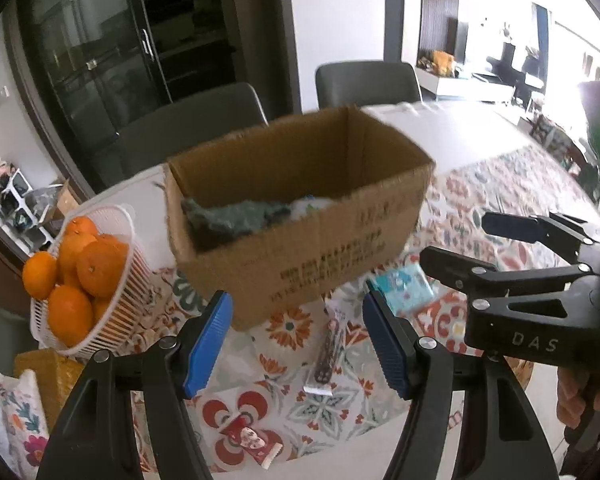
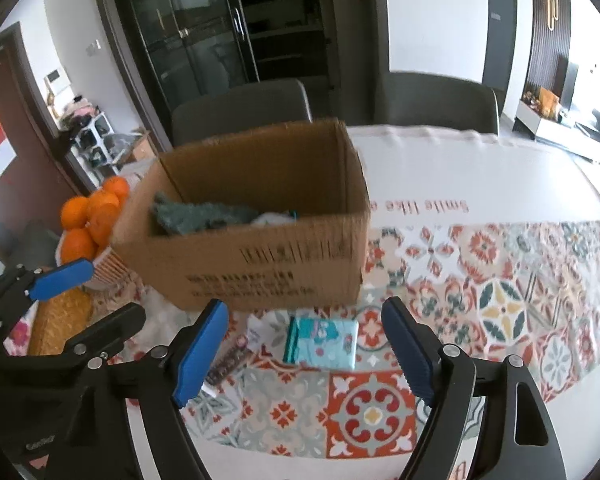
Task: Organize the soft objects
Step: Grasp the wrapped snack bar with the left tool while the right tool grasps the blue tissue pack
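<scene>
An open cardboard box (image 1: pixel 300 236) (image 2: pixel 260 264) stands on the patterned tablecloth. Inside lie a grey-green fuzzy cloth (image 1: pixel 232 216) (image 2: pixel 196 216) and something white (image 1: pixel 312 205). A teal tissue pack (image 2: pixel 322 344) (image 1: pixel 404 286) lies on the cloth in front of the box. My left gripper (image 1: pixel 298 344) is open and empty, above the table in front of the box; it also shows in the right wrist view (image 2: pixel 96 292). My right gripper (image 2: pixel 304 350) is open and empty, above the tissue pack; it also shows in the left wrist view (image 1: pixel 452 240).
A white basket of oranges (image 1: pixel 80 280) (image 2: pixel 92 220) stands left of the box. A dark snack bar (image 1: pixel 328 356) (image 2: pixel 228 360) and a red wrapped sweet (image 1: pixel 252 440) lie on the cloth. Two grey chairs (image 1: pixel 188 128) (image 2: pixel 436 100) stand behind the table.
</scene>
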